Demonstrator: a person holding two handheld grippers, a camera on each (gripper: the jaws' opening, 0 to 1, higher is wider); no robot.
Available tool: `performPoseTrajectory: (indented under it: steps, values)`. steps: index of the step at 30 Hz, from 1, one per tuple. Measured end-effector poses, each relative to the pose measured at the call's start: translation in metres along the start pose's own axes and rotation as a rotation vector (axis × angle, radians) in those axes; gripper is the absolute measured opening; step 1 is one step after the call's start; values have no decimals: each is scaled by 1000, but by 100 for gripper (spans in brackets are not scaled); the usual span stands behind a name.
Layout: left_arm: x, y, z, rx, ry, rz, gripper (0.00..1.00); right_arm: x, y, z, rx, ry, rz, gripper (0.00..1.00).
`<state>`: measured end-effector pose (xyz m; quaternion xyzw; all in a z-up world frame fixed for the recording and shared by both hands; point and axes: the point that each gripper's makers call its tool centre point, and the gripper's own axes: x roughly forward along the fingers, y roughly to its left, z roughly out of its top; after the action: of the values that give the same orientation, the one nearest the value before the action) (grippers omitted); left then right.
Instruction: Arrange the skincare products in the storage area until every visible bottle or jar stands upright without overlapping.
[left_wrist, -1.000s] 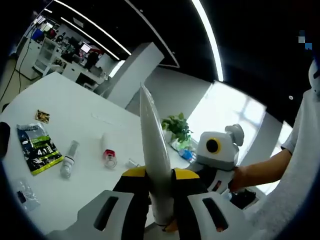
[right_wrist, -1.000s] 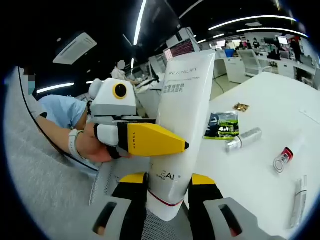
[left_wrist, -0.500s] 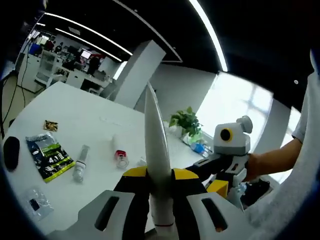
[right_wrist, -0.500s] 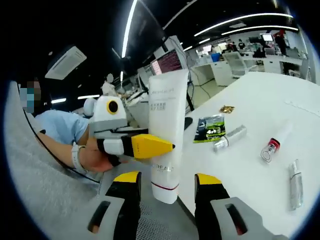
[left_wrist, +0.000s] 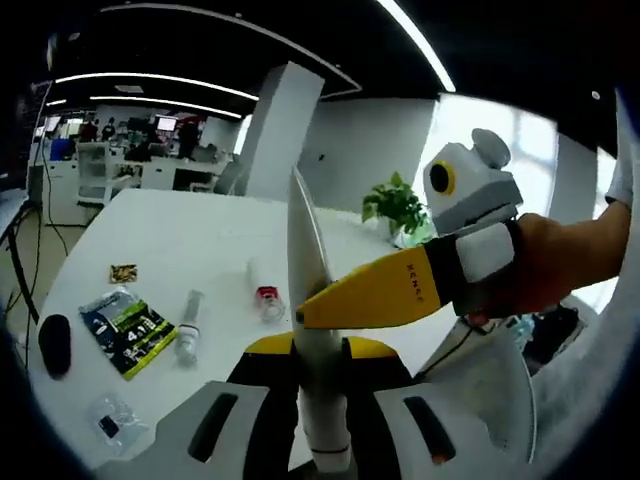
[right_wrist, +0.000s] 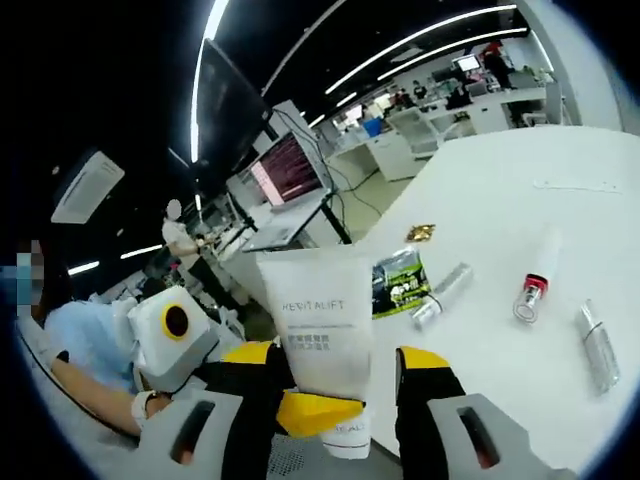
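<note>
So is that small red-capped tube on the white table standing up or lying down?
Lying down. The small red-capped tube rests lengthwise on the white table, near a silver tube that also lies flat.

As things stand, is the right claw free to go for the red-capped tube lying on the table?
Probably yes. The right claw stands open around the white tube, which the left claw grips, so it holds nothing. The red-capped tube lies on bare table with nothing over it.

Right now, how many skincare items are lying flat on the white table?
3: a silver tube beside the dark sachet, a red-banded tube mid-table, another silver tube near the edge. Others may be hidden.
</note>
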<state>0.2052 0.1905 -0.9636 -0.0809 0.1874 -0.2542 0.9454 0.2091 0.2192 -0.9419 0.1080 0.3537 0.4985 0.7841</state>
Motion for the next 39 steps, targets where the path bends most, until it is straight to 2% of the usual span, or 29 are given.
performPoseTrajectory:
  steps: [2,4,5,7,10,13,16,20,22,25,26,29,35,37,38,39]
  values:
    - [3,-4,-1,29,7,3,12,6,2,-4,-22,18,-25,39]
    - [2,-7,1,52,0,5,12,5,-13,-5,-77,22,-116,33]
    - [3,-6,0,43,1,12,12,7,-6,-1,-54,-2,-86,33]
    - [2,-4,3,45,-16,19,13,4,-5,2,-88,-23,-71,31]
    - [3,-7,12,139,-65,19,15,-2,-2,7,-128,-45,-59,30]
    - [3,-9,14,202,-57,29,17,-5,-2,9,-146,-50,-52,30]
    - [0,-7,15,300,-49,42,18,-6,-1,10,-153,-54,-42,30]
    - [-5,-1,11,326,-30,59,17,-4,0,10,-186,-52,-46,29]
    - [-9,4,7,326,-15,69,17,-4,-3,12,-193,-56,-49,29]
    - [-12,14,-11,369,72,86,20,-6,-8,22,-208,-74,-59,29]
    - [-12,16,-12,390,69,86,22,-6,-11,25,-211,-76,-64,29]
    - [-12,27,-22,414,116,114,22,-10,-21,33,-232,-82,-87,30]
    - [-4,43,-36,392,162,177,20,-23,-52,45,-231,-91,-151,30]
    - [-2,51,-49,392,208,210,19,-30,-64,48,-234,-95,-176,30]
    - [-1,55,-56,457,256,221,18,-32,-69,49,-233,-94,-187,30]
    - [-1,56,-58,498,275,222,17,-37,-77,50,-235,-91,-203,30]
